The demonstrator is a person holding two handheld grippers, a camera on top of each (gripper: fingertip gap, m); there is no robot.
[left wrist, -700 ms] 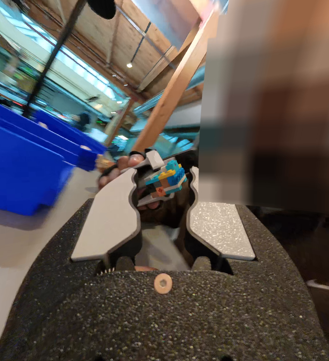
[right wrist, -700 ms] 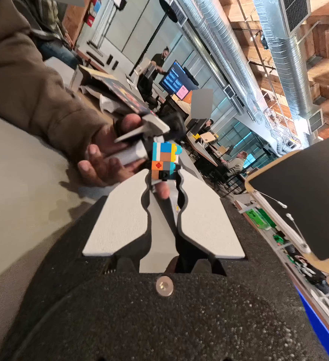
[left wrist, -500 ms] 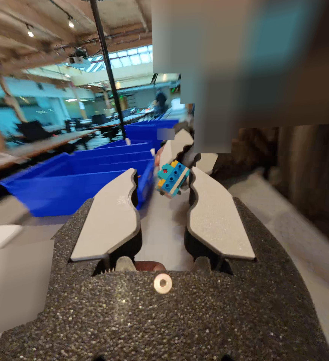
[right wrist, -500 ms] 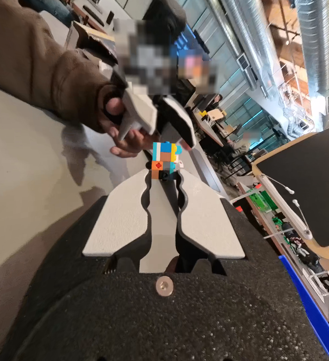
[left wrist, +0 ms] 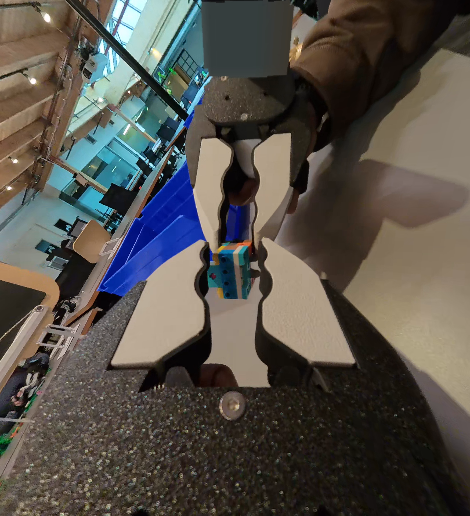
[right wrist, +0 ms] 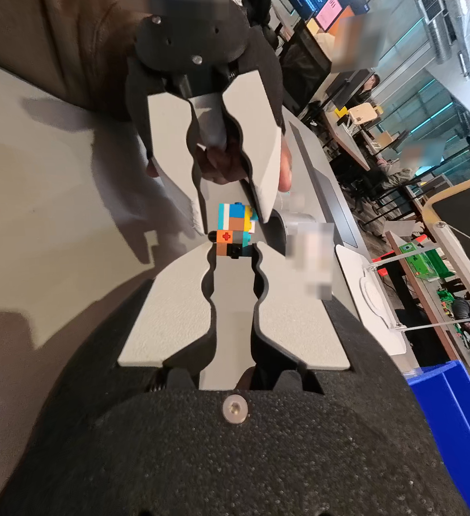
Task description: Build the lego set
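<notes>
Grey table (left wrist: 423, 251); right gripper (right wrist: 234, 245) clamps lego model (right wrist: 235, 229).

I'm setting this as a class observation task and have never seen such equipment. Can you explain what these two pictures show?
No robot: a person holds a two-fingered gripper in each hand, each carrying a camera. One picture looks along the left gripper, the other along the right gripper; they face each other. The right one pinches a small multicoloured lego model; the left's fingers sit open either side of it. Behind are a pale table and blue bins.
</notes>
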